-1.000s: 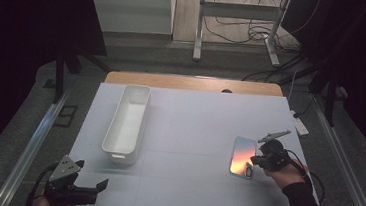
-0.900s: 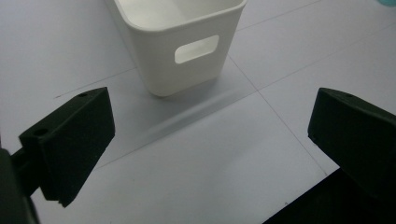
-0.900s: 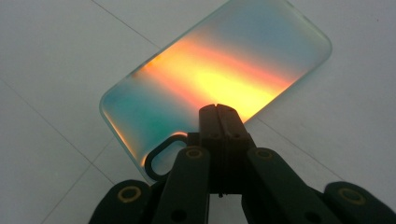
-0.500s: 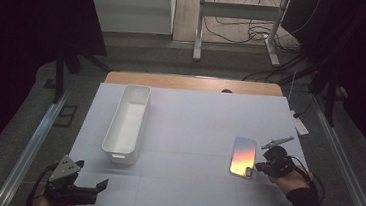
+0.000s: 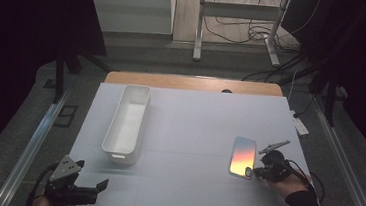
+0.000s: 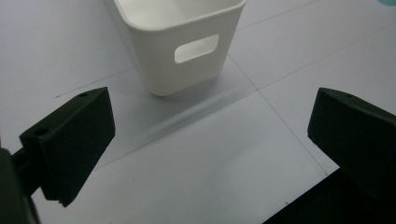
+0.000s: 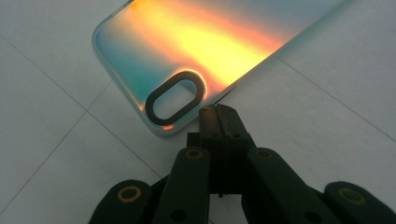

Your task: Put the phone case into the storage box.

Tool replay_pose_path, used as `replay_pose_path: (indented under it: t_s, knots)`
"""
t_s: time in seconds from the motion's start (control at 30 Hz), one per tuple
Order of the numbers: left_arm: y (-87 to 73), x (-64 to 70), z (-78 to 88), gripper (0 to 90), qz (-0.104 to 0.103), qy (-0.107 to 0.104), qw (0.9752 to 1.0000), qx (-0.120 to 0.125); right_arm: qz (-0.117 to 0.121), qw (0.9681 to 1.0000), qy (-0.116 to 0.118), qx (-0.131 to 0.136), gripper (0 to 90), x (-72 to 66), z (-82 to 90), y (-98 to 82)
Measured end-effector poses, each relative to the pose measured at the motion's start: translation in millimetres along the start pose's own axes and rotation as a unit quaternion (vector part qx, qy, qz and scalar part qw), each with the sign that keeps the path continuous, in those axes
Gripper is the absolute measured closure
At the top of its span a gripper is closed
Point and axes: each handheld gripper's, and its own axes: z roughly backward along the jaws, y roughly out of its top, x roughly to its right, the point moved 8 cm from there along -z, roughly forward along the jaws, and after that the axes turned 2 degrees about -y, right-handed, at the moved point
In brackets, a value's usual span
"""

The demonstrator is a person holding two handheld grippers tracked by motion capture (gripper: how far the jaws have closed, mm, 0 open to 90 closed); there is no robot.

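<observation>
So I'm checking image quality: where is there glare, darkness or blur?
High view: dark surround, table lit evenly. Right gripper view: phone case glows orange with a sheen, its far end soft. Left gripper view: bin casts a soft shadow, jaws slightly blurred.

I can read no writing, brand, number or sign anywhere here: not on the phone case, not on the white bin, not on the table.
</observation>
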Motion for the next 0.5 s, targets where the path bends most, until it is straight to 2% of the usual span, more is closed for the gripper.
replay_pose_path:
  t_s: [0.5]
  knots:
    - [0.1,0.1,-0.7,1.4,0.0,0.0,1.0,-0.002,0.013,0.9992,0.037,0.002,89.2,-23.7,-6.0,7.7]
